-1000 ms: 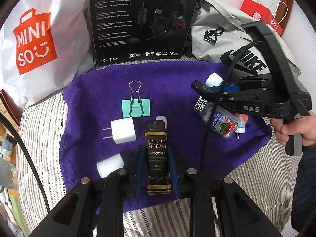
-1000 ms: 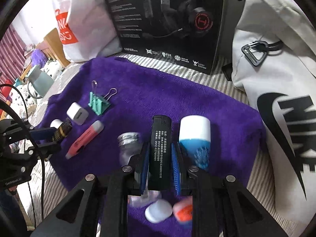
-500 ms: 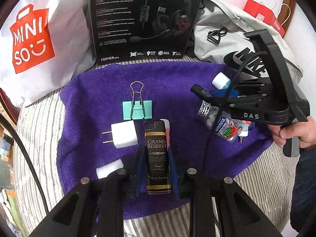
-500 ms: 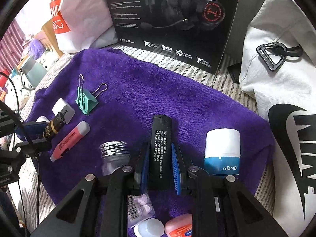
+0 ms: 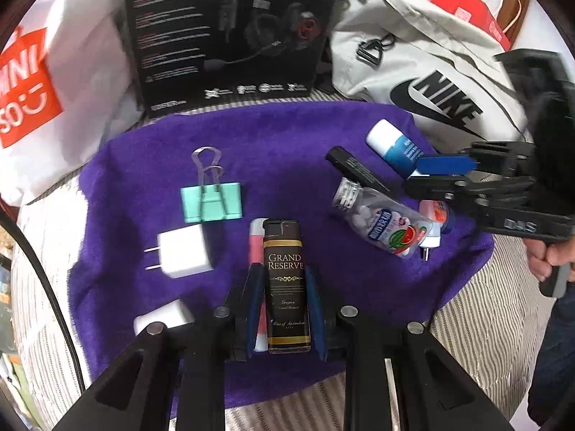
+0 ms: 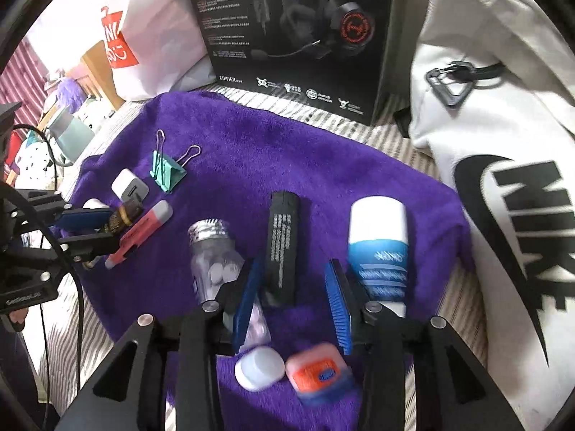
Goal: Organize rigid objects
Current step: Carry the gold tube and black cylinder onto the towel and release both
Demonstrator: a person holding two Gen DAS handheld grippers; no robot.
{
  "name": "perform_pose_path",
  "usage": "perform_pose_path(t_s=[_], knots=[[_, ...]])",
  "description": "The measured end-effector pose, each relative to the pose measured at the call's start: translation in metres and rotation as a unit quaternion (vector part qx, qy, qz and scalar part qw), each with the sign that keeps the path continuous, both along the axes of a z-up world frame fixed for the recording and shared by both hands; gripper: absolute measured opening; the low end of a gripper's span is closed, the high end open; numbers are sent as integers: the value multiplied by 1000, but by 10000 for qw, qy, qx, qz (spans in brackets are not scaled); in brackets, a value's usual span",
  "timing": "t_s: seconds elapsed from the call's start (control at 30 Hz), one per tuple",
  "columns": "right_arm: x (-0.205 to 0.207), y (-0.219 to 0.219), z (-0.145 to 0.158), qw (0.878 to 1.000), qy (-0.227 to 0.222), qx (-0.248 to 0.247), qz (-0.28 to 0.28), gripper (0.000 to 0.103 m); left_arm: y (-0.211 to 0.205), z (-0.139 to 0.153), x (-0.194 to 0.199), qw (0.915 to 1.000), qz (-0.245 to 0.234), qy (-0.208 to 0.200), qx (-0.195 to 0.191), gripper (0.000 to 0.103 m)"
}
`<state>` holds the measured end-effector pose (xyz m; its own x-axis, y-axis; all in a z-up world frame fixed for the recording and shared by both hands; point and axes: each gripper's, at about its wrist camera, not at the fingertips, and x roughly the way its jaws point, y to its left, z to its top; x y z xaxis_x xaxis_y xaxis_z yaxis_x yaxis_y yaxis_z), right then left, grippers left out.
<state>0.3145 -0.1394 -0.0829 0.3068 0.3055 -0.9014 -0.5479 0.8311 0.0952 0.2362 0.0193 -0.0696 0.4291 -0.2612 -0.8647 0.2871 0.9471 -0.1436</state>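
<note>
My left gripper (image 5: 284, 283) is shut on a black Grand Reserve lighter (image 5: 286, 283) above the purple towel (image 5: 287, 136). A pink highlighter (image 5: 257, 248) lies just beside it. My right gripper (image 6: 293, 294) is open; a black stick-shaped object (image 6: 282, 248) lies on the towel between its blue pads, leaning toward the left one. A clear pill bottle (image 6: 215, 255) lies to its left and a blue-and-white tube (image 6: 379, 248) to its right. A green binder clip (image 5: 211, 203) and a white charger (image 5: 183, 255) lie on the towel's left part.
A black headset box (image 5: 230, 28) and a white Nike bag (image 5: 424, 72) stand behind the towel. A Miniso bag (image 5: 46, 72) is at the left. A white cap (image 6: 259, 368) and an orange-lidded jar (image 6: 316, 371) lie below my right gripper. Striped bedding (image 5: 478, 323) surrounds the towel.
My right gripper has opened and let go of the black stick-shaped object, which now lies on the towel. My left gripper still holds the lighter and has shifted slightly.
</note>
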Motion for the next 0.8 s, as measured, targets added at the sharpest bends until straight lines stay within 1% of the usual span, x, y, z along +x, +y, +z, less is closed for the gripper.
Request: perform_pose_path(t_s=[0.23,0.33,0.57,0.6,0.63,0.73,0.8], knots=[[-31,-24,24,9994,-225,206,-146,40,-22,-11,9,9998,-147,99,96,23],[-48,-37,33,9991,-285,252,-186,40,-28,-15,11,9995,-174,137,203,23],[-81,-55,39,9979,-332,382,-402,41,-31,-16,8,9994,-161,54,303,23],[-85,-58,39,9977,-325,404,-429,43,-30,-16,7,9994,-157,52,301,23],[-90,-60,39,9976,-311,423,-454,46,-30,-16,6,9994,-151,62,291,25],[-103,-65,38,9970,-309,431,-559,47,-29,-15,2,9996,-158,129,182,35],[-111,-67,38,9967,-288,439,-618,47,-30,-14,-1,9996,-177,177,104,50]])
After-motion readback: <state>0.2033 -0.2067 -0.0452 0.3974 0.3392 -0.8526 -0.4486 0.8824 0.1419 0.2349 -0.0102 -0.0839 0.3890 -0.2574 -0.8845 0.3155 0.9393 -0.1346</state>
